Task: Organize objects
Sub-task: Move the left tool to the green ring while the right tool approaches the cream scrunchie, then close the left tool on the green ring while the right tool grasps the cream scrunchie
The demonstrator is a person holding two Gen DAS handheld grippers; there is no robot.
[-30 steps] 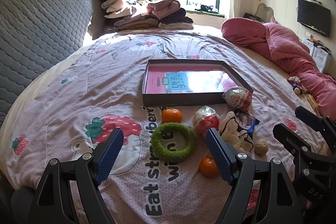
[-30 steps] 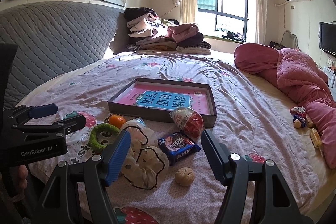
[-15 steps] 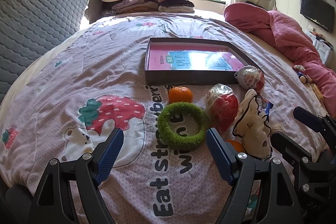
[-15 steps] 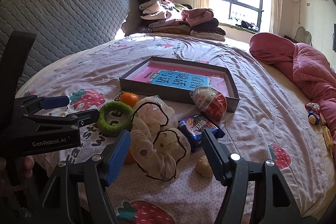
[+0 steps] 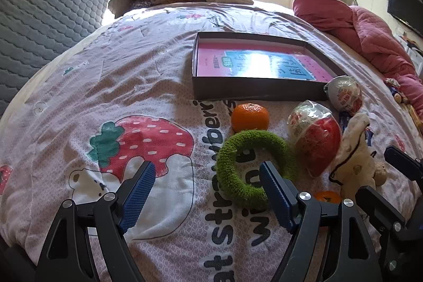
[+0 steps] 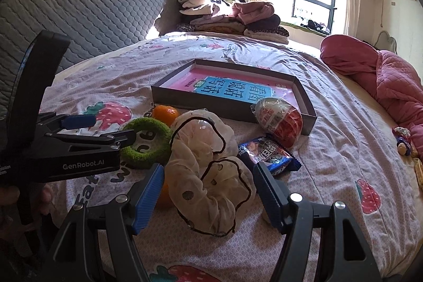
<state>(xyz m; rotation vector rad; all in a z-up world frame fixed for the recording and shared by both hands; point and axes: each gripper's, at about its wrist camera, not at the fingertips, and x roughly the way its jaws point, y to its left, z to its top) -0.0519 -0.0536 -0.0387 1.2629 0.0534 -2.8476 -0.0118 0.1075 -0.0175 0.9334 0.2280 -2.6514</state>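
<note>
A shallow dark box (image 5: 253, 93) (image 6: 308, 107) with a pink and blue book inside lies on the bed. In front of it are a green fuzzy ring (image 5: 238, 173) (image 6: 148, 149), two oranges (image 5: 249, 116) (image 5: 327, 197), two wrapped egg-shaped sweets (image 5: 314, 139) (image 5: 343, 97), a blue snack packet (image 6: 267, 155) and a cream scrunchie (image 6: 208, 176). My left gripper (image 5: 205, 193) is open, its right finger at the ring's near edge. My right gripper (image 6: 206, 196) is open with its fingers on either side of the scrunchie.
The bed has a strawberry-print cover (image 5: 132, 97) and a grey quilted headboard (image 6: 79, 17). Folded clothes (image 6: 227, 15) are piled at the far end. A pink quilt (image 6: 383, 81) lies bunched on the right, with small toys (image 6: 403, 142) near the bed's edge.
Both grippers have come forward and lower towards the objects. The left one has closed in on the green ring, and the right one now straddles the scrunchie. Both stay open.
</note>
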